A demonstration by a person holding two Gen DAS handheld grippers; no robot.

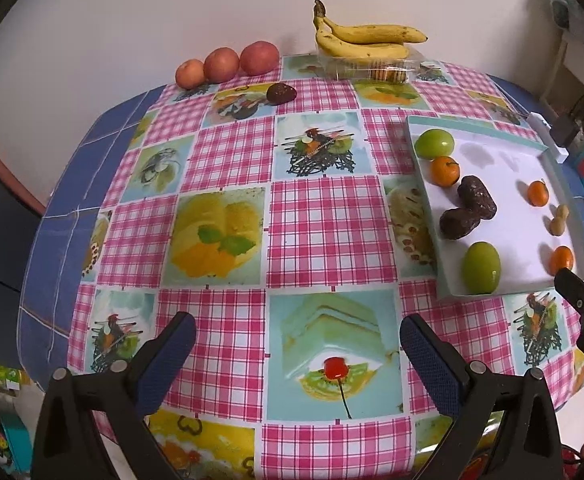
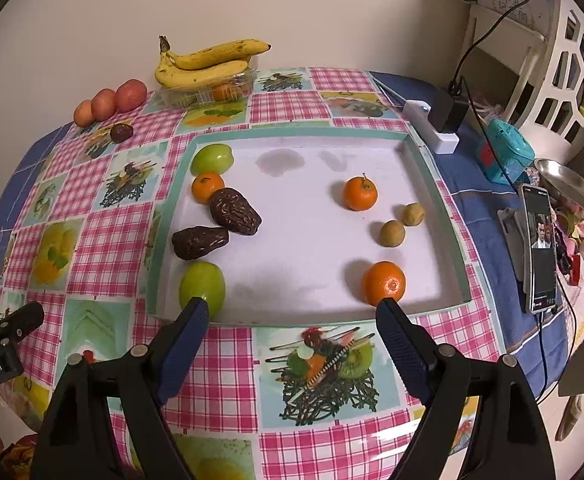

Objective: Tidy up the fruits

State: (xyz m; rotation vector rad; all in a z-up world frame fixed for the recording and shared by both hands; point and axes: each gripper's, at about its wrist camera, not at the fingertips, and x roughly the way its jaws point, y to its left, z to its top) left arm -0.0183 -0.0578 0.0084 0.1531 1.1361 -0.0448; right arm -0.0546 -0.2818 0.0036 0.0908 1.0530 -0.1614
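A shallow white tray (image 2: 304, 312) (image 1: 444, 292) holds two green fruits (image 2: 202, 289), three oranges (image 2: 384, 283), two dark brown avocados (image 2: 235, 211) and two small tan fruits (image 2: 392, 233). Outside it, by the far wall, lie three red apples (image 1: 223, 64), one dark fruit (image 1: 280, 93) and bananas (image 1: 364, 40) on a clear box. My left gripper (image 1: 298, 334) hovers open over the tablecloth, left of the tray, holding nothing. My right gripper (image 2: 292, 312) is open just before the tray's near rim, empty.
The checked tablecloth (image 1: 231, 152) covers a round table. To the right of the tray stand a phone (image 2: 539, 248), a white charger block (image 2: 432, 120), a teal box (image 2: 506, 156), a metal bowl (image 2: 572, 184) and cables. A white rack (image 2: 572, 72) stands behind.
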